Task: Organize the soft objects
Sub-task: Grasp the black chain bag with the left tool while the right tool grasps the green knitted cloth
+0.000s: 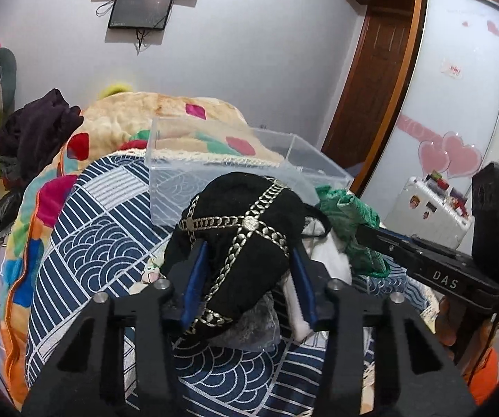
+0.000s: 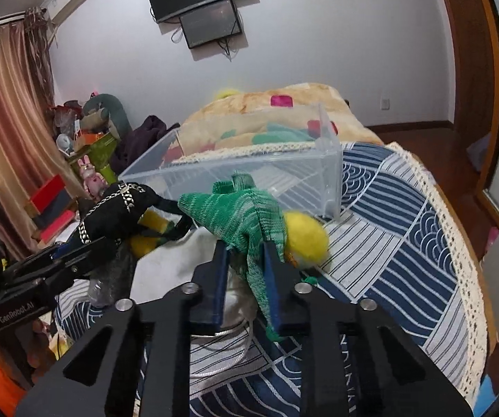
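My left gripper (image 1: 247, 271) is shut on a black fabric piece with silver chain trim (image 1: 246, 229), held above the bed; it also shows in the right wrist view (image 2: 117, 208). My right gripper (image 2: 246, 260) is shut on a green knit piece (image 2: 239, 208) with a yellow fuzzy ball (image 2: 306, 238) hanging at its right. The green knit also shows in the left wrist view (image 1: 350, 219). A clear plastic box (image 1: 228, 170) stands open on the bed just beyond both grippers, seen too in the right wrist view (image 2: 256, 173). White cloth (image 2: 176, 264) lies under the held items.
The bed has a blue and white patterned cover (image 2: 398, 222) with a lace edge. A colourful blanket (image 1: 138, 121) is heaped behind the box. Dark clothing (image 1: 37, 128) and clutter sit at the left. A wardrobe (image 1: 457, 104) stands at the right.
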A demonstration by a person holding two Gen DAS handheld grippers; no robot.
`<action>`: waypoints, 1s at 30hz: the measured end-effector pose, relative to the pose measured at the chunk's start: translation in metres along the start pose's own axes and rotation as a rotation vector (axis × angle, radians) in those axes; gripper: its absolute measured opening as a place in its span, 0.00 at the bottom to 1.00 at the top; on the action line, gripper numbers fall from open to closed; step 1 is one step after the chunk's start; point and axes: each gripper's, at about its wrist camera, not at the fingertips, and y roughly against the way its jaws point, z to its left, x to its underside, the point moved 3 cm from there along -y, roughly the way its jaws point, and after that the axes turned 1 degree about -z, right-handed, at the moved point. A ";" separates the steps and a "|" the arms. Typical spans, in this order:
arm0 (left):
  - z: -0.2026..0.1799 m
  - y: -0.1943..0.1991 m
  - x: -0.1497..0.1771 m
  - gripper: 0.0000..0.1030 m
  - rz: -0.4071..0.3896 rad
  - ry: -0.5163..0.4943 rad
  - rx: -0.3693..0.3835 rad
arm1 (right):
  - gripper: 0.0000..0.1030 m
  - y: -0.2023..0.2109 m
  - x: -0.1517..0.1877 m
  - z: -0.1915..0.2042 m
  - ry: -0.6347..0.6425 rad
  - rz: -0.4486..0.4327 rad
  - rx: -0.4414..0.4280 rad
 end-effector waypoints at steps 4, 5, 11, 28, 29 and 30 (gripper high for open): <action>0.002 0.006 -0.004 0.27 -0.017 -0.006 -0.019 | 0.13 0.005 -0.005 0.001 0.013 -0.032 0.005; 0.003 0.007 -0.005 0.25 -0.019 -0.007 -0.022 | 0.13 0.006 -0.006 0.001 0.014 -0.037 0.009; 0.008 0.026 -0.018 0.20 -0.078 0.012 -0.025 | 0.13 0.020 -0.017 0.001 0.010 -0.091 0.016; -0.001 0.028 -0.099 0.20 -0.210 -0.043 -0.028 | 0.13 0.030 -0.077 0.016 0.095 -0.252 0.056; 0.000 0.024 -0.103 0.20 -0.209 -0.041 -0.032 | 0.13 0.027 -0.081 0.017 0.099 -0.255 0.058; 0.002 0.019 -0.107 0.20 -0.205 -0.037 -0.039 | 0.13 0.025 -0.084 0.017 0.104 -0.256 0.063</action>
